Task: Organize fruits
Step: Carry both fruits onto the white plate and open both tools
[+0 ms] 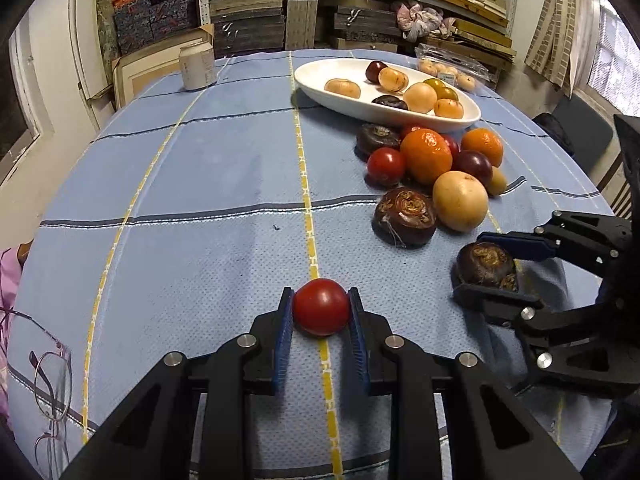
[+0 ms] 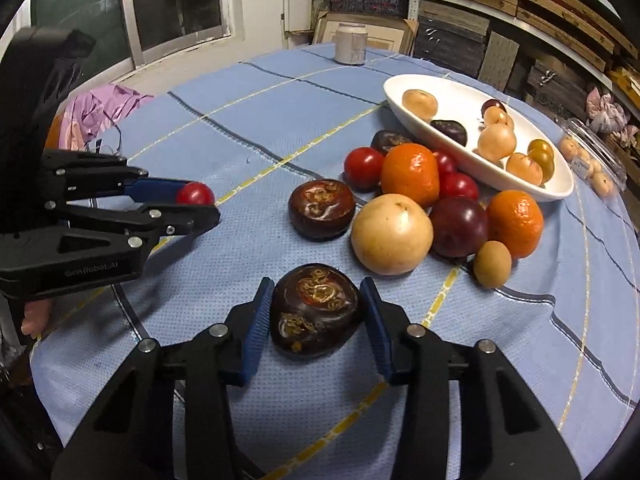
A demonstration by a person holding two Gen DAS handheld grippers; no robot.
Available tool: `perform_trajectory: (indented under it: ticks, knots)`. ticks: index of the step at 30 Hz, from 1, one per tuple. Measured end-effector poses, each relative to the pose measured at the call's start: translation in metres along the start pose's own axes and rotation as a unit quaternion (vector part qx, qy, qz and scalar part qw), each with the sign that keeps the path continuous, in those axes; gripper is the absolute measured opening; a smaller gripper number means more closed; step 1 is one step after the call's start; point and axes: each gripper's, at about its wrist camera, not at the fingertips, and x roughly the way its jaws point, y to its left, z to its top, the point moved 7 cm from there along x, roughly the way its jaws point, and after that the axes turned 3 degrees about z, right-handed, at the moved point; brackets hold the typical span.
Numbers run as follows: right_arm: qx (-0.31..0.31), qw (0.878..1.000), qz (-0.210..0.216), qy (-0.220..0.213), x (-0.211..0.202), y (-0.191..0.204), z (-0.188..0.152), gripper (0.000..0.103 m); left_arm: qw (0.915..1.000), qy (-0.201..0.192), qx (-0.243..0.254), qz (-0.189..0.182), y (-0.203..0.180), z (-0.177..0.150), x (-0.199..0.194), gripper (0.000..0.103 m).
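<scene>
My left gripper (image 1: 320,300) is shut on a small red tomato (image 1: 321,307) that rests on the blue checked cloth, near the front. To its right, my right gripper (image 2: 318,300) has both blue pads against a dark brown water chestnut (image 2: 316,310), also on the cloth. Behind it lies a loose pile: another water chestnut (image 2: 322,208), a pale round fruit (image 2: 392,234), two oranges (image 2: 410,174), red tomatoes and a dark plum (image 2: 458,226). A white oval dish (image 2: 400,108) beyond the pile holds several pale and dark fruits.
A pale can (image 1: 197,68) stands at the table's far left. A clear plastic box of small fruits (image 1: 452,70) lies behind the dish. Spectacles (image 1: 50,376) and pink cloth (image 2: 104,108) lie at the left edge. Shelves of boxes close off the back.
</scene>
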Motion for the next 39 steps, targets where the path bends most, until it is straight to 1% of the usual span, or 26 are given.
perform_trajectory:
  ticks: [4, 6, 7, 9, 10, 12, 15, 17, 18, 20, 22, 23, 26, 28, 31, 34, 37, 38, 39]
  knots:
    - [0.037, 0.999, 0.008, -0.019, -0.01, -0.015, 0.002, 0.043, 0.9999, -0.005, -0.002, 0.008, 0.001, 0.001, -0.002, 0.026]
    - [0.052, 0.998, 0.011, -0.027, -0.014, -0.02, 0.004, 0.043, 0.9999, -0.01, 0.0, 0.006, 0.0, 0.004, -0.003, 0.026]
    - [0.056, 0.998, 0.011, -0.032, -0.017, -0.023, 0.005, 0.043, 0.9999, -0.014, 0.002, 0.004, -0.002, 0.008, -0.005, 0.026]
    - [0.061, 0.997, 0.001, -0.044, -0.026, -0.031, 0.009, 0.043, 0.9992, -0.033, 0.016, 0.017, -0.005, 0.022, -0.01, 0.026]
    - [0.066, 0.997, -0.002, -0.05, -0.03, -0.037, 0.013, 0.043, 0.9984, -0.046, 0.025, 0.022, -0.008, 0.034, -0.014, 0.027]
    - [0.081, 0.994, -0.014, -0.073, -0.047, -0.055, 0.028, 0.043, 0.9968, -0.07, 0.032, 0.018, -0.013, 0.06, -0.022, 0.026]
    - [0.103, 0.987, -0.043, -0.118, -0.078, -0.089, 0.061, 0.043, 0.9925, -0.115, 0.041, 0.011, -0.023, 0.118, -0.032, 0.027]
    - [0.12, 0.98, -0.061, -0.144, -0.094, -0.113, 0.084, 0.043, 0.9913, -0.127, 0.032, 0.0, -0.027, 0.149, -0.03, 0.026]
    - [0.132, 0.975, -0.078, -0.159, -0.101, -0.128, 0.099, 0.043, 0.9909, -0.132, 0.025, -0.003, -0.028, 0.164, -0.026, 0.026]
    - [0.149, 0.967, -0.111, -0.177, -0.106, -0.155, 0.119, 0.043, 0.991, -0.133, 0.015, -0.006, -0.033, 0.196, -0.009, 0.026]
    - [0.168, 0.962, -0.119, -0.177, -0.1, -0.174, 0.128, 0.043, 0.9918, -0.128, 0.007, -0.006, -0.037, 0.211, 0.008, 0.026]
    - [0.185, 0.96, -0.115, -0.174, -0.089, -0.186, 0.131, 0.043, 0.9925, -0.122, 0.002, -0.007, -0.038, 0.216, 0.019, 0.026]
    - [0.208, 0.961, -0.102, -0.148, -0.055, -0.205, 0.133, 0.043, 0.9945, -0.104, -0.01, -0.006, -0.039, 0.225, 0.05, 0.026]
    - [0.205, 0.964, -0.108, -0.134, -0.036, -0.211, 0.134, 0.043, 0.9948, -0.1, -0.013, 0.001, -0.038, 0.231, 0.064, 0.026]
    - [0.205, 0.966, -0.109, -0.113, -0.011, -0.221, 0.136, 0.043, 0.9958, -0.09, -0.015, -0.003, -0.039, 0.239, 0.082, 0.026]
    - [0.199, 0.969, -0.111, -0.098, 0.008, -0.226, 0.134, 0.043, 0.9962, -0.085, -0.015, 0.004, -0.04, 0.244, 0.1, 0.027]
    - [0.193, 0.97, -0.122, -0.089, 0.017, -0.231, 0.128, 0.043, 0.9962, -0.082, -0.027, -0.001, -0.04, 0.243, 0.112, 0.027]
    - [0.196, 0.969, -0.122, -0.087, 0.019, -0.232, 0.127, 0.043, 0.9966, -0.079, -0.024, 0.0, -0.04, 0.242, 0.116, 0.028]
    - [0.202, 0.968, -0.119, -0.085, 0.022, -0.235, 0.126, 0.044, 0.9967, -0.079, -0.021, 0.003, -0.041, 0.24, 0.117, 0.033]
